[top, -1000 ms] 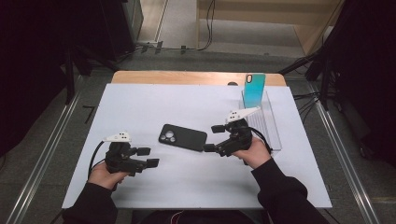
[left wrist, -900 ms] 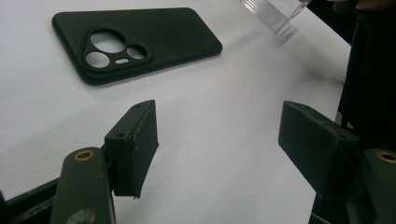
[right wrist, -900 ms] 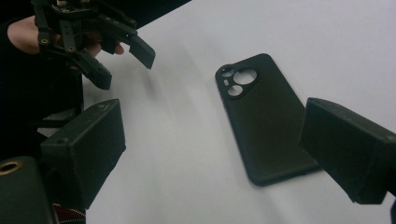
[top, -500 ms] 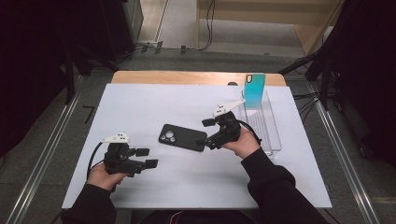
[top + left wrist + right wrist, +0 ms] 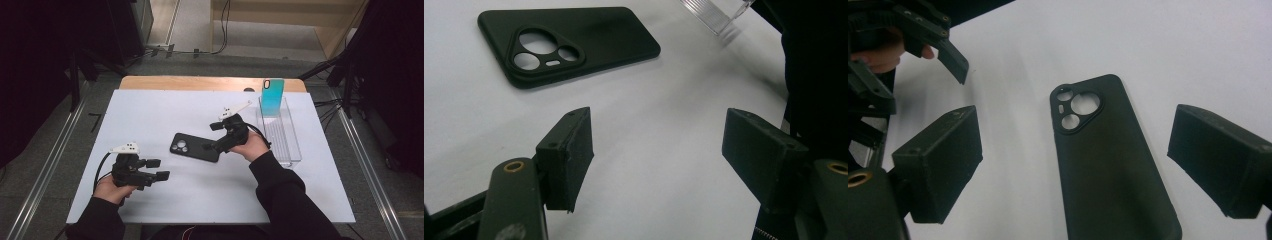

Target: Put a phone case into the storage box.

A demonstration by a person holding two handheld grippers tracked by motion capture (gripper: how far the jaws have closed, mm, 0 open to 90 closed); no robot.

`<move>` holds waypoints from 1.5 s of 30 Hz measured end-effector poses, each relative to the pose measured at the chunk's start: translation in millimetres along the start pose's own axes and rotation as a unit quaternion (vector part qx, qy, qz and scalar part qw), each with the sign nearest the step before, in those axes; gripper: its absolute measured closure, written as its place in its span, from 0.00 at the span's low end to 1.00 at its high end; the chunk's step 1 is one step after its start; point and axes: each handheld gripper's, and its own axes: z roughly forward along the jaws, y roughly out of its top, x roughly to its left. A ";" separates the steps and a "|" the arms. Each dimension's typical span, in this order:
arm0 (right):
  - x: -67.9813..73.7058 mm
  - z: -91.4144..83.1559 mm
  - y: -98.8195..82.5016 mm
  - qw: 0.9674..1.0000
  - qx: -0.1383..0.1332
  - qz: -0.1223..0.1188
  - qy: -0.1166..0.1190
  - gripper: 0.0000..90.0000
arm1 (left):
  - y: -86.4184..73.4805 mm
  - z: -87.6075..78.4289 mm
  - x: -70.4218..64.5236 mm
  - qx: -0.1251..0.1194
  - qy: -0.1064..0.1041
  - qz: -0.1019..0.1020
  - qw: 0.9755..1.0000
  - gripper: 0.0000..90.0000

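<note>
While both grippers sit over the white table [image 5: 150,105]:
case: matte black phone case [image 5: 196,147], flat mid-table, triangular camera cutout, no readable branding
right gripper [image 5: 212,137]: jaws spread, straddling case's end
left gripper [image 5: 156,169]: jaws spread, empty
tray: clear ribbed plastic tray [image 5: 287,145], teal phone case [image 5: 272,97] upright inside

The black phone case [image 5: 1113,165] runs off the right gripper view's bottom edge — its lower end unseen.

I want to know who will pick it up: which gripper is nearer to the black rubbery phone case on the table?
Right. The right gripper hovers open at the black rubbery phone case's right end; the left gripper waits open, apart, nearer the person.
</note>
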 end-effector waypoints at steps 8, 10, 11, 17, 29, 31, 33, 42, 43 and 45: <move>-7.0 11.2 6.3 1.000 -0.001 0.003 0.002 0.06 | 0.2 0.0 0.2 -0.002 -0.001 -0.001 1.000 0.32; -8.4 13.7 8.1 1.000 0.001 0.004 0.001 0.07 | 0.2 0.1 0.3 -0.001 -0.001 -0.001 1.000 0.32; -9.2 14.9 8.9 1.000 0.003 0.003 0.000 0.07 | 0.2 0.1 0.3 -0.002 -0.002 -0.001 1.000 0.32; -14.5 22.6 12.5 1.000 -0.001 0.008 0.000 0.07 | 0.4 0.0 0.8 -0.002 -0.002 0.000 1.000 0.32; -20.5 40.8 16.6 1.000 0.006 -0.017 0.004 0.07 | 0.6 -0.3 0.9 -0.003 -0.003 0.000 1.000 0.32; -23.1 41.6 16.2 1.000 0.001 -0.015 0.006 0.07 | 0.5 -0.5 1.0 -0.003 -0.003 0.000 1.000 0.32; -24.4 42.2 15.7 1.000 0.000 -0.011 0.007 0.07 | 0.5 -0.6 1.6 -0.003 -0.003 -0.001 1.000 0.32; -29.0 48.9 8.7 1.000 0.019 -0.018 0.013 0.07 | 0.5 -0.3 1.6 -0.003 -0.003 -0.001 1.000 0.32; -28.7 50.0 8.0 1.000 0.020 -0.018 0.013 0.07 | 0.5 -0.4 1.7 -0.003 -0.003 -0.001 1.000 0.32; -28.3 52.0 6.7 0.999 0.022 -0.021 0.014 0.07 | 0.5 -0.6 1.6 -0.003 -0.003 -0.001 1.000 0.32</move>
